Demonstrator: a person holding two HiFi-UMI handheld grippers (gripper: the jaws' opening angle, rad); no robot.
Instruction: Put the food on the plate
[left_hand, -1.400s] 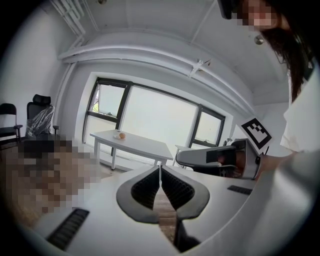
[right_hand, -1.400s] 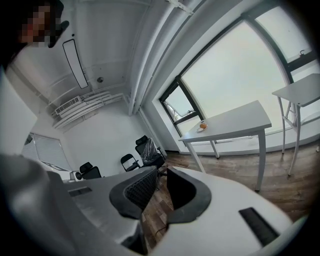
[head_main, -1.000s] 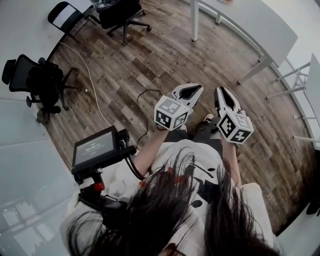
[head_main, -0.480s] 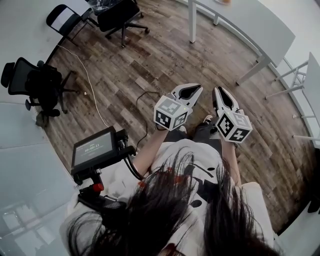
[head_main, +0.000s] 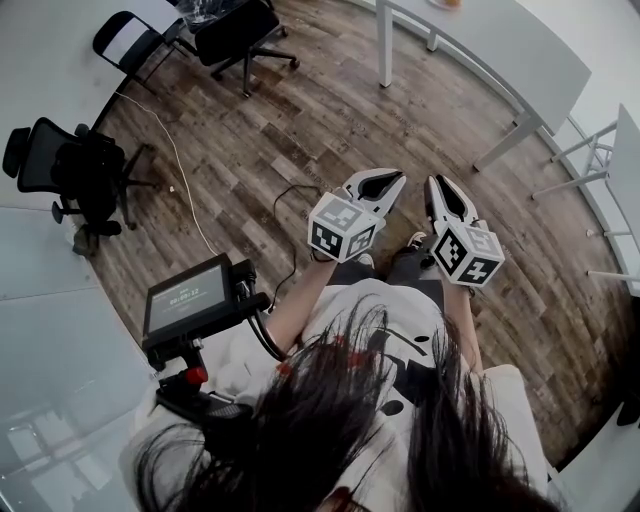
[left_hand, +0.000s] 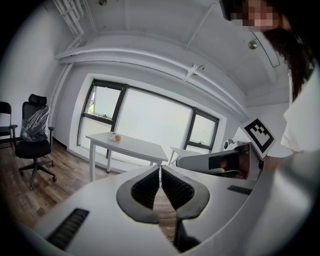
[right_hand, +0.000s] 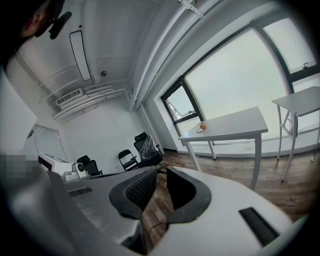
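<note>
A small orange food item lies on a far white table, next to a small white plate. The right gripper view shows the same food item and table by the window. In the head view only the table and an orange speck at the top edge show. Both grippers are held in front of the person, above the wooden floor and far from the table. My left gripper is shut and empty. Beside it, my right gripper is also shut with nothing in it.
Black office chairs stand at the far left, and a cable trails over the floor. A small screen on a mount sits at the person's left. A second white table stands to the right of the first.
The head view has shifted very slightly. Both grippers stay shut and in the same place.
</note>
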